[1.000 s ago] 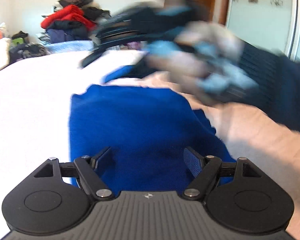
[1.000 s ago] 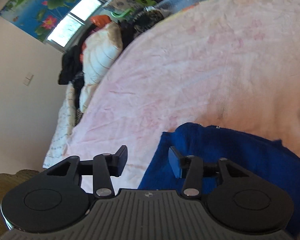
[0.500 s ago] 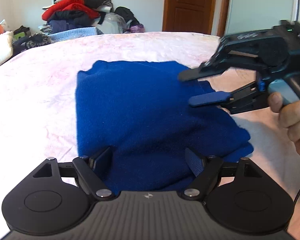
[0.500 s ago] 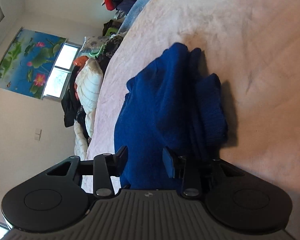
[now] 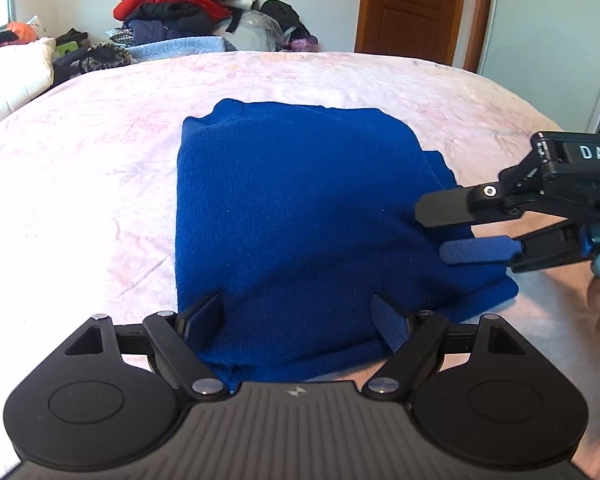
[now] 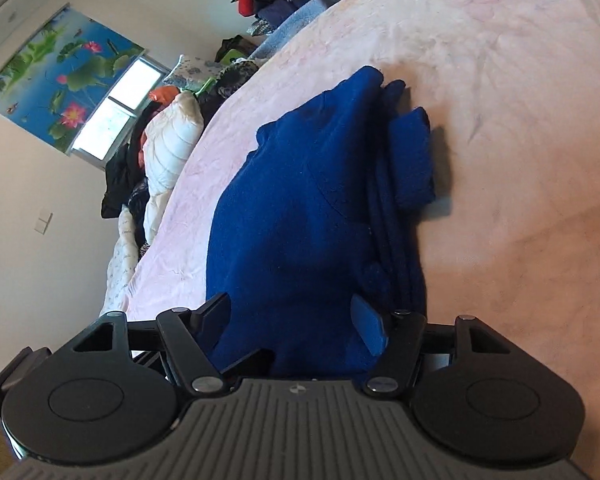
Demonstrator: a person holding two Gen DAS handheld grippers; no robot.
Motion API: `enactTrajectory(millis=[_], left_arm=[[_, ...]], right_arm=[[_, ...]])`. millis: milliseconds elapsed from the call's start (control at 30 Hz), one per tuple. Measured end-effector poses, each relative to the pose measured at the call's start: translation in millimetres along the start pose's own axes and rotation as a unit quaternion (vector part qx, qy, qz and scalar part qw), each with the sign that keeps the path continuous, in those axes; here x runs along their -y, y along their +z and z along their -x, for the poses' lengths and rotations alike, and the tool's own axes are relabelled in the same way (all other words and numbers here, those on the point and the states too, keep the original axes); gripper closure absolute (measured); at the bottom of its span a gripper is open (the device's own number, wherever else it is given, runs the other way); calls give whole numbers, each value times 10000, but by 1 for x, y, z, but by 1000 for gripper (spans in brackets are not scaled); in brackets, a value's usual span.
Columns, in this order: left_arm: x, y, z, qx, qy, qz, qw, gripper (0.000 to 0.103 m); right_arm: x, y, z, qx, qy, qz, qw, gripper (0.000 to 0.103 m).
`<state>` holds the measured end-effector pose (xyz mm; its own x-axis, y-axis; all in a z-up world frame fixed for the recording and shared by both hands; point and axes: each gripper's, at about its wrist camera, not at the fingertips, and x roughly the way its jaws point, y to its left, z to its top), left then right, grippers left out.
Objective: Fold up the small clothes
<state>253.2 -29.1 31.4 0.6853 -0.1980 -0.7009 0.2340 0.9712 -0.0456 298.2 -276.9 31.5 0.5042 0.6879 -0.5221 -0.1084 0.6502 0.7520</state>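
A blue knit garment (image 5: 296, 208) lies folded into a rough rectangle on the pink bedspread (image 5: 100, 152). My left gripper (image 5: 298, 316) is open, its fingers over the garment's near edge. My right gripper (image 5: 430, 230) comes in from the right, open, jaws spread above and below at the garment's right edge, holding nothing. In the right wrist view the garment (image 6: 300, 208) shows stacked layers along its right side, and the right gripper (image 6: 290, 316) is open over its near end.
A pile of clothes (image 5: 188, 20) sits beyond the far edge of the bed. A white pillow (image 5: 12, 76) lies at the left. A brown door (image 5: 408, 4) and white wardrobe (image 5: 548, 40) stand at the back right.
The right gripper swept across above the garment, then settled at its right edge and drew back a little. The garment now lies flatter. The left gripper stayed open over the near edge.
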Motion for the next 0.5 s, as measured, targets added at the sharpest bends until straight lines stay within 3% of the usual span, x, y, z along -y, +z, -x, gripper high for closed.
enactTrajectory(millis=[100,233,400,500], left_arm=[[2,-2,3,34,42,3,10000,21],[1,-4,26,153,61,187,9997,20],[-16,-14,63,335,184,406,9984,20],[-34,-22,83,392,371,622,9966,20]], right_arm=[[-7,-1,7,-13,-95,-129,9999,31],[-23,-8,23,60,84,63,9999,31],[-12,-15,16,-77,-189,16,9998,26],[2,-18,18,-2,-61,-264,9996,35]])
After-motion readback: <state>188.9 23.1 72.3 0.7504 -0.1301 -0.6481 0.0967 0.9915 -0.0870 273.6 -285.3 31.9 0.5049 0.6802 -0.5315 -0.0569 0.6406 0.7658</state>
